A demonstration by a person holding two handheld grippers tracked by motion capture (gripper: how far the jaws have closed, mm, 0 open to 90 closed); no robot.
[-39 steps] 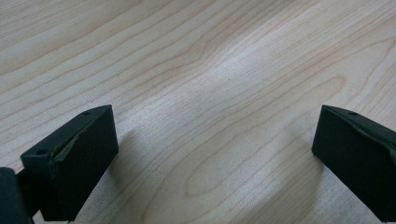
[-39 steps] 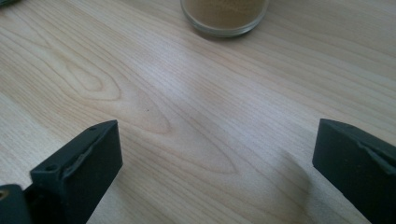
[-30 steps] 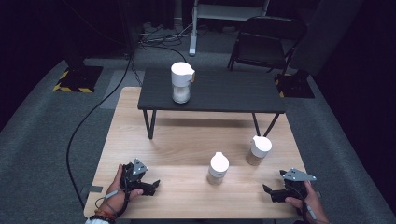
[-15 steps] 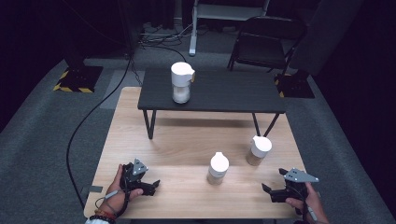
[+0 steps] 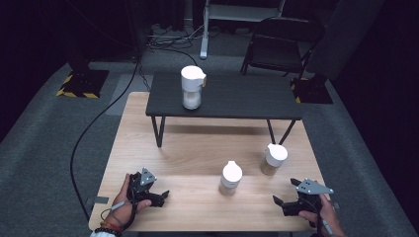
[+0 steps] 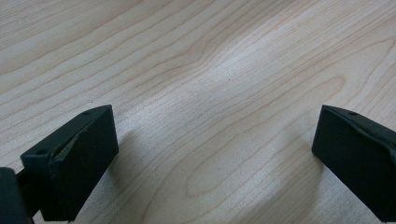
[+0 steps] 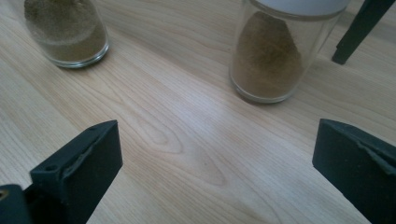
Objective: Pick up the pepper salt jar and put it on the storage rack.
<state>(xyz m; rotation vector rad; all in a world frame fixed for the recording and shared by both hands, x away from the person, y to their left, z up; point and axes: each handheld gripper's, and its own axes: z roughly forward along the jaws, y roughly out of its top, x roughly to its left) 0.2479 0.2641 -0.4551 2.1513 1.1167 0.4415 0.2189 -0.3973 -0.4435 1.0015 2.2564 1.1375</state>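
On the wooden table (image 5: 197, 148), both grippers sat near the front edge with jaws spread wide, holding nothing. The right gripper (image 5: 285, 203) pointed at two glass jars of brown powder, the near jar (image 5: 230, 177) and the far jar (image 5: 273, 159), both standing upright just ahead of it. The left gripper (image 5: 160, 196) faced bare wood.

Looks like a recording studio/lab: dark room w/ grey carpet (image 5: 59, 148), floor cables (image 5: 99, 123), hazard-taped stand bases (image 5: 79, 83), folding chair (image 5: 281, 47).

No readable text, label, brand, number or sign appears on anything here.
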